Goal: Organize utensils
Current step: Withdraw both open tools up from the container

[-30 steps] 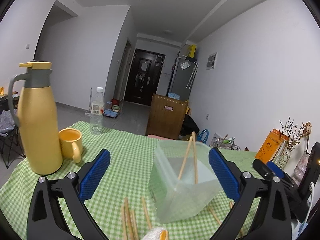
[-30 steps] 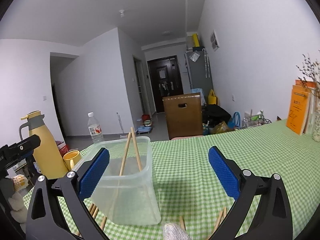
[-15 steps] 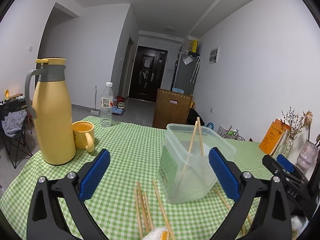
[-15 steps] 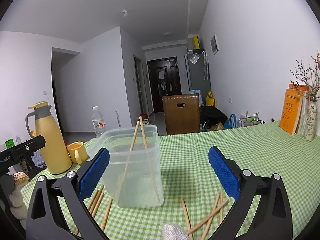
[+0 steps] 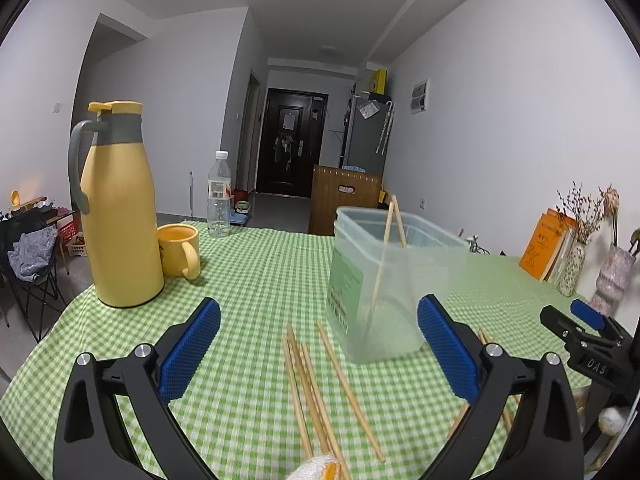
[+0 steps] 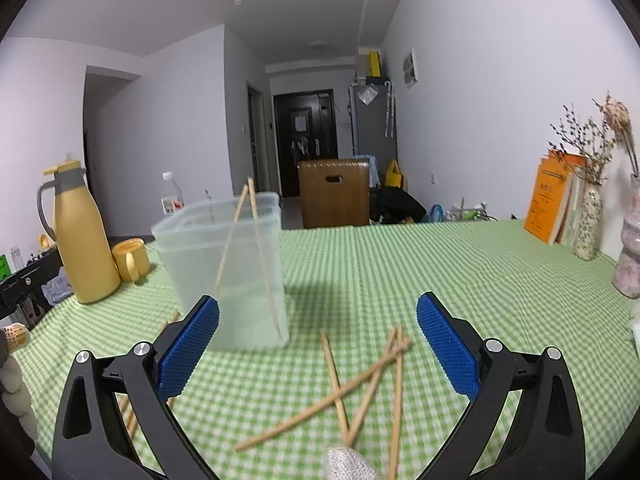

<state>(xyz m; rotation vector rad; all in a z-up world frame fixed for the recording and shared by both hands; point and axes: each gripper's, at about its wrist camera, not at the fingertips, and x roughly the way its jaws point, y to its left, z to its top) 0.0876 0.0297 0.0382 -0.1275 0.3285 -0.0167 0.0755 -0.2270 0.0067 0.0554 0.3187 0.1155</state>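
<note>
Chopsticks (image 5: 320,384), thin pale bamboo, lie loose on the checked tablecloth (image 5: 256,272) between the wide-open, empty left gripper (image 5: 318,354) fingers. Right gripper (image 6: 318,350) likewise spread, over a crossed pile (image 6: 360,388). Two more stand tilted in the clear plastic container (image 6: 228,264) ahead.

Both grippers: left gripper (image 5: 318,344) and right gripper (image 6: 318,342) have black frames, blue textured finger pads (image 5: 190,346), silver screws. "DAS" marking on the right one's body.
</note>
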